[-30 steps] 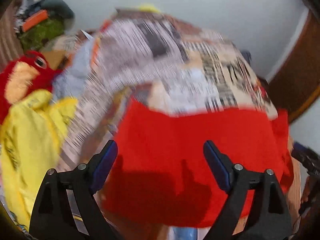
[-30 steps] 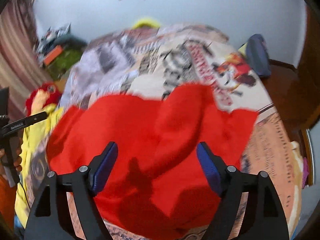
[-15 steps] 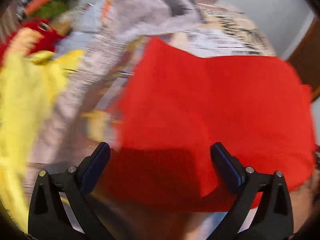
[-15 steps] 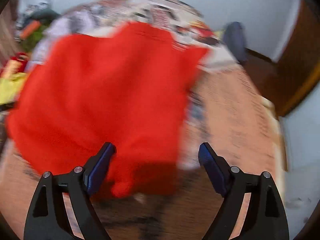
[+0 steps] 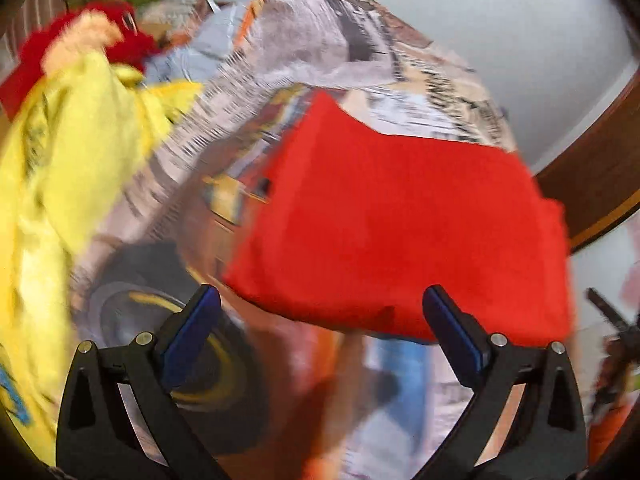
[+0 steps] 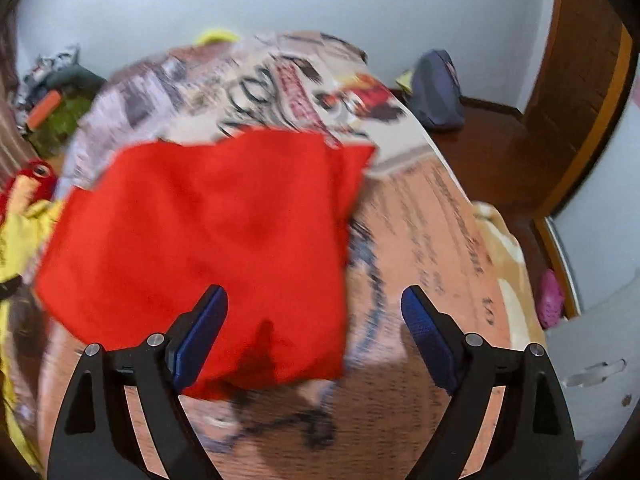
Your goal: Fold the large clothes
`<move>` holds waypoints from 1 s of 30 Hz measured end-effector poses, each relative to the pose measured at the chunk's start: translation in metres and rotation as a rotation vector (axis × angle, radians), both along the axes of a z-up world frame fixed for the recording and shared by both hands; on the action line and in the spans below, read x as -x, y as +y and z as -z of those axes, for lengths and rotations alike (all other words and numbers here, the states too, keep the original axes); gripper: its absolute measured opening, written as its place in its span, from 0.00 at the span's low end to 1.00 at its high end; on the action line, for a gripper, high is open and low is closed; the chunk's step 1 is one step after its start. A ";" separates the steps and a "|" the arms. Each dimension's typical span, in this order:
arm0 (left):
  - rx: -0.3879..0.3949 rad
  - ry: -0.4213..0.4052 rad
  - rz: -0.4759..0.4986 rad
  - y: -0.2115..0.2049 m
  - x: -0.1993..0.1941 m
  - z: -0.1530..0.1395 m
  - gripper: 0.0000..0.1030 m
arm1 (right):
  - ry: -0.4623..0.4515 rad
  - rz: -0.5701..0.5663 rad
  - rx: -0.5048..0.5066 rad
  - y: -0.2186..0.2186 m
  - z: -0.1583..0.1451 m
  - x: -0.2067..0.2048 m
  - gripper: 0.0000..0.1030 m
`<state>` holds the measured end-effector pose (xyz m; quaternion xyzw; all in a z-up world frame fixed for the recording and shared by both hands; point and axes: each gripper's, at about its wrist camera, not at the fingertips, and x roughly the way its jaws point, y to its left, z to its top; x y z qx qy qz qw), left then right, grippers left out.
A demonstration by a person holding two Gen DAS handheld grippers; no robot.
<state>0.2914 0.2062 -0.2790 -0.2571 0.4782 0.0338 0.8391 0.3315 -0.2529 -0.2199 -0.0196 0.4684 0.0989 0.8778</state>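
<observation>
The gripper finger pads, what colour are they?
Blue, on black fingers; clearest in the right wrist view.

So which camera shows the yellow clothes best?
The left wrist view. The yellow clothes fill its whole left side, piled beside the red cloth on the printed bedspread. The right wrist view catches only a thin yellow strip at its left edge, partly hidden by the red cloth.

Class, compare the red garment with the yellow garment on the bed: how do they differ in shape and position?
The red garment lies flat in a folded, roughly rectangular shape; the yellow garment is bunched and crumpled. The red one sits mid-bed on the printed bedspread; the yellow one is heaped at the left edge. Both are plain, bright cloth, and neither is gripped.
</observation>
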 end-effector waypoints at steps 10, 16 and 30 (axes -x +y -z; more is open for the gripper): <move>0.417 0.022 -0.061 -0.006 -0.012 0.051 0.86 | 0.031 -0.117 -0.085 0.056 0.008 0.000 0.84; 0.525 -0.017 -0.124 -0.001 -0.033 0.068 0.86 | 0.139 -0.176 -0.010 0.077 0.046 -0.003 0.84; 0.365 -0.080 -0.239 0.006 -0.070 0.071 0.41 | 0.140 -0.156 -0.019 0.076 0.050 0.003 0.87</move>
